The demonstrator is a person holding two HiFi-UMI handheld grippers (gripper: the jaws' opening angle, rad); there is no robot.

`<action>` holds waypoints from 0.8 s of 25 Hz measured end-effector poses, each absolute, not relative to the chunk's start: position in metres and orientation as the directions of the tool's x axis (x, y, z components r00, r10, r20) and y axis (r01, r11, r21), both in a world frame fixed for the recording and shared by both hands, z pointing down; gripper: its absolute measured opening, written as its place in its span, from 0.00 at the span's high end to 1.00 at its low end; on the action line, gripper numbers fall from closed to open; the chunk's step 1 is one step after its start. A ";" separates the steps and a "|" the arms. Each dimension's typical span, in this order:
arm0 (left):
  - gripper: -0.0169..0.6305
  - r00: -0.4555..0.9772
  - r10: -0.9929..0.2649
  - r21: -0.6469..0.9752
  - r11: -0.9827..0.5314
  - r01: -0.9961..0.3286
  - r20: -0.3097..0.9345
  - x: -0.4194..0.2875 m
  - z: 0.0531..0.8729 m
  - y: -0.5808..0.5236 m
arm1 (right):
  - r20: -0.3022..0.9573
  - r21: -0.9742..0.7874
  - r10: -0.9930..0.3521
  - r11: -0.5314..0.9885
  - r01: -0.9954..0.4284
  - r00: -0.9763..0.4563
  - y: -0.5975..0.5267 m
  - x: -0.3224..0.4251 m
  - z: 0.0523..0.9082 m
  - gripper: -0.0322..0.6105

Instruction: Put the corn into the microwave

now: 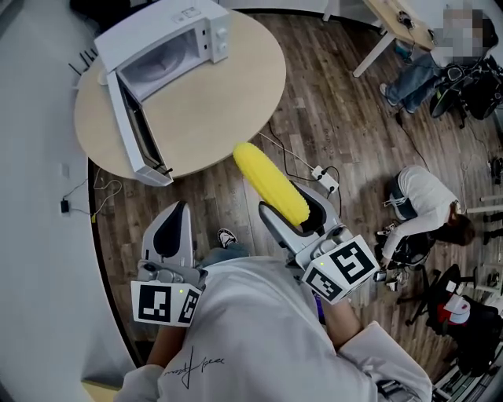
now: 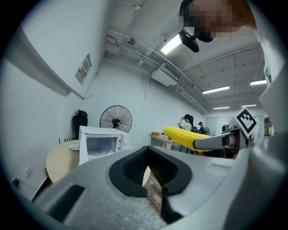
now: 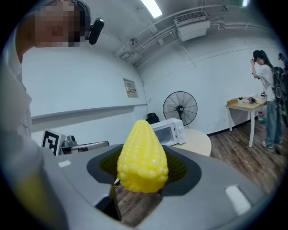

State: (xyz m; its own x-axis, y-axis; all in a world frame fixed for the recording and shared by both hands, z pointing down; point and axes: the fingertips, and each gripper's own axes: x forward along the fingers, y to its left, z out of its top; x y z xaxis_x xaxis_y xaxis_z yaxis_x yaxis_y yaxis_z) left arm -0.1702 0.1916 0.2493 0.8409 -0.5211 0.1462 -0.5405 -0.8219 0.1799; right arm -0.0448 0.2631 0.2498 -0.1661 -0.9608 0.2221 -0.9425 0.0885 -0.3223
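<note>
A yellow corn cob (image 1: 271, 182) sticks out forward from my right gripper (image 1: 297, 213), which is shut on its thick end, and it hangs over the wooden floor just off the round table (image 1: 228, 110). The right gripper view shows the corn (image 3: 142, 157) pinched between the jaws of that gripper (image 3: 139, 184). The white microwave (image 1: 169, 47) stands at the table's far side with its door (image 1: 134, 129) swung open toward me. My left gripper (image 1: 177, 216) is shut and empty, low at the left, short of the table edge. The microwave (image 2: 101, 143) and the corn (image 2: 184, 136) also show in the left gripper view.
A power strip with cables (image 1: 326, 179) lies on the floor near the table. A person crouches at the right (image 1: 424, 208) beside chairs and gear. Another table (image 1: 397, 20) stands at the top right. A standing fan (image 2: 116, 119) is behind the microwave.
</note>
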 end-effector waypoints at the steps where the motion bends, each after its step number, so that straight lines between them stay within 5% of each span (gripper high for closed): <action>1: 0.98 0.842 -0.521 0.183 -0.822 -0.540 0.144 -0.170 0.249 0.186 | 0.222 -0.320 -0.960 0.092 -0.943 -0.169 0.255 -0.045 0.249 0.54; 20: 0.98 0.815 -0.567 0.222 -0.784 -0.579 0.123 -0.153 0.249 0.110 | 0.203 -0.327 -0.938 0.206 -0.922 -0.282 0.144 -0.035 0.250 0.54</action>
